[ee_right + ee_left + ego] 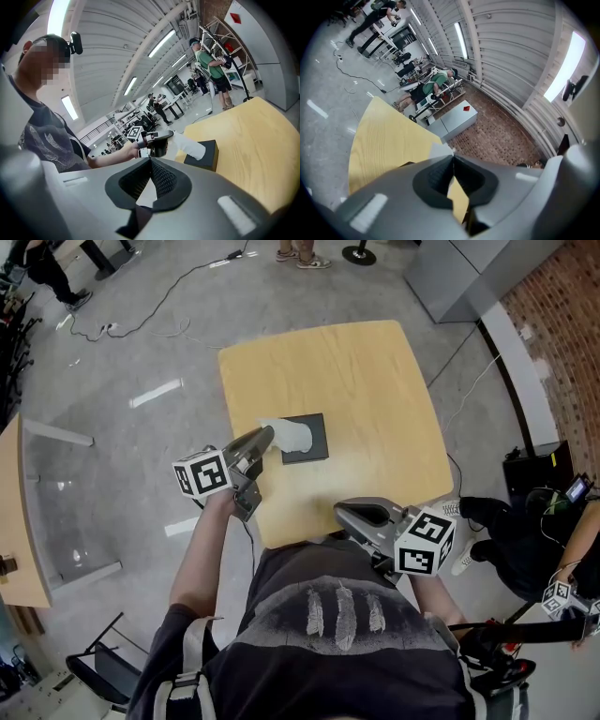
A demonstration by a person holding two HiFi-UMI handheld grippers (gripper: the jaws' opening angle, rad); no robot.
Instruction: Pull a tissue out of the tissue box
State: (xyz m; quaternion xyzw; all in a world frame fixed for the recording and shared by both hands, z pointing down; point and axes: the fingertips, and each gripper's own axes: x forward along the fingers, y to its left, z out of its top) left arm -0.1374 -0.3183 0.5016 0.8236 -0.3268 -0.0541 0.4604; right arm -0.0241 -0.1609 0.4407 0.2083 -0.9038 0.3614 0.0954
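Tissue [293, 434] pinched in left hand-held gripper [269, 434] | left arm [201, 554] outstretched

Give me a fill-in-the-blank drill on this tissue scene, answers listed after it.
1. The white tissue rising from the tissue box is pinched by the claw in the person's ____ hand.
2. The tissue box is ____ in colour.
3. The other claw, at the near edge with its jaws together, holds ____.
4. The box stands on a light wooden ____.

Missing words: left; black; nothing; table.
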